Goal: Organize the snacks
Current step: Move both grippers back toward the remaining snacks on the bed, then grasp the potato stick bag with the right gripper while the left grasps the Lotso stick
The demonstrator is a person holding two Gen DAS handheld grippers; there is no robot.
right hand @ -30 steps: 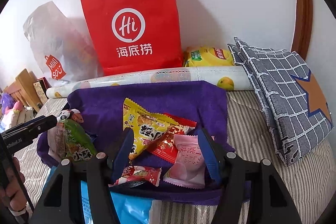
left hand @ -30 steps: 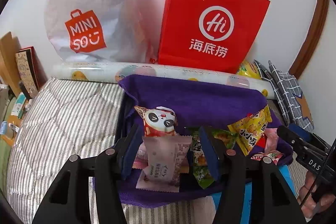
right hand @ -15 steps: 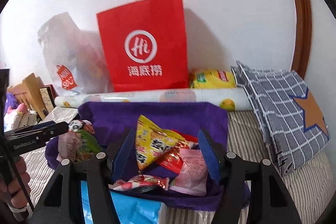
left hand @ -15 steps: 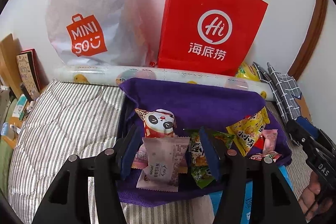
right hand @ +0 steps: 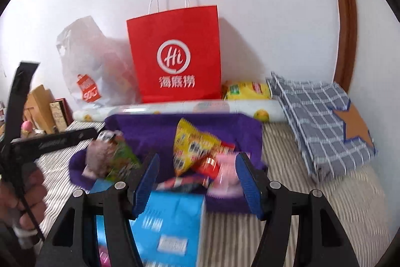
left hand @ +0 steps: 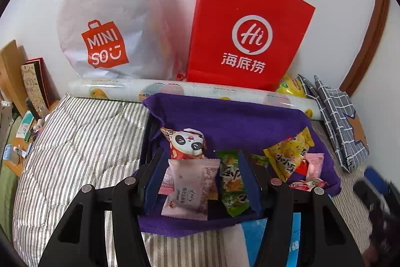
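Several snack packets lie on a purple cloth [left hand: 237, 116] spread over the striped bed. My left gripper [left hand: 202, 154] hovers open over a pale pink wrapper [left hand: 188, 188] and a green packet [left hand: 232, 182], with a panda packet [left hand: 188, 144] just beyond. A yellow packet [left hand: 290, 154] and a small pink one [left hand: 313, 163] lie to the right. My right gripper [right hand: 197, 159] is open and holds nothing. It sits back from the yellow packet [right hand: 192, 144] and a red packet [right hand: 212, 164], above a blue box [right hand: 172, 217]. This view is blurred.
A red paper bag [left hand: 250, 36] and a white plastic bag [left hand: 105, 24] lean on the wall behind a rolled printed sheet [left hand: 200, 89]. Checked fabric [right hand: 322, 126] and a yellow chip bag [right hand: 246, 90] lie at the right. Books [left hand: 32, 84] stand at the left.
The right gripper has drawn back and up from the cloth, bringing the blue box into view under its fingers. The left gripper and the snacks have stayed put.
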